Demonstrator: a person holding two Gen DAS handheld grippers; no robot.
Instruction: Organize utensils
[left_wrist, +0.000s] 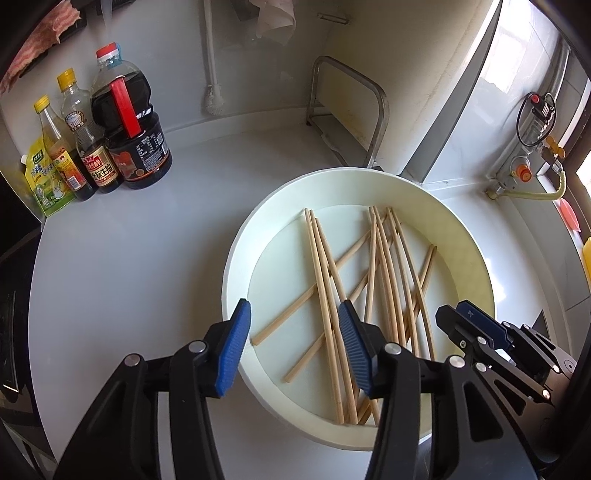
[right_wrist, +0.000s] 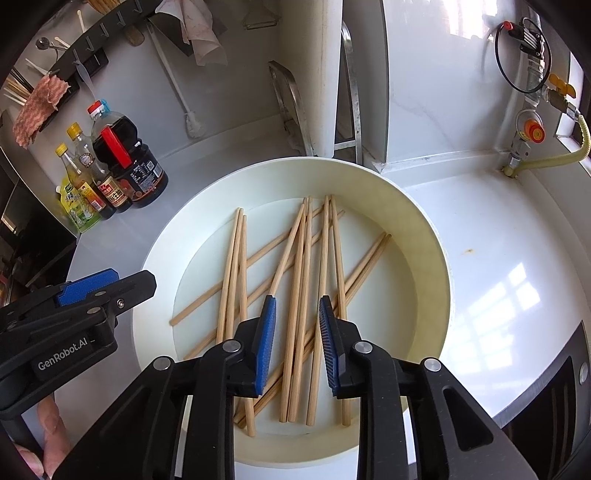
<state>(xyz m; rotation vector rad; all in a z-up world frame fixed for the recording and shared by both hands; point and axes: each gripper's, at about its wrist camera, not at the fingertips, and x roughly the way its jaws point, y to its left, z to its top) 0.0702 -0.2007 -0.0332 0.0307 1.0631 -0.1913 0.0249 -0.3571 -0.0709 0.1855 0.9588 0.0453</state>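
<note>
Several wooden chopsticks (left_wrist: 380, 273) lie crisscrossed in a round white basin (left_wrist: 236, 258) on the white counter. They also show in the right wrist view (right_wrist: 295, 266), inside the basin (right_wrist: 432, 236). My left gripper (left_wrist: 293, 328) is open, its jaws straddling the basin's left rim. My right gripper (right_wrist: 297, 317) is open over the chopsticks, with a few of them lying between its jaws below. The right gripper shows in the left wrist view (left_wrist: 465, 317) at the basin's right side. The left gripper shows in the right wrist view (right_wrist: 110, 284).
Sauce and oil bottles (left_wrist: 122, 125) and a green pouch (left_wrist: 44, 173) stand at the counter's back left. A metal rack (left_wrist: 347, 107) stands behind the basin. A gas valve and yellow hose (right_wrist: 546, 147) sit at the right wall. Utensils hang on a wall rail (right_wrist: 74, 48).
</note>
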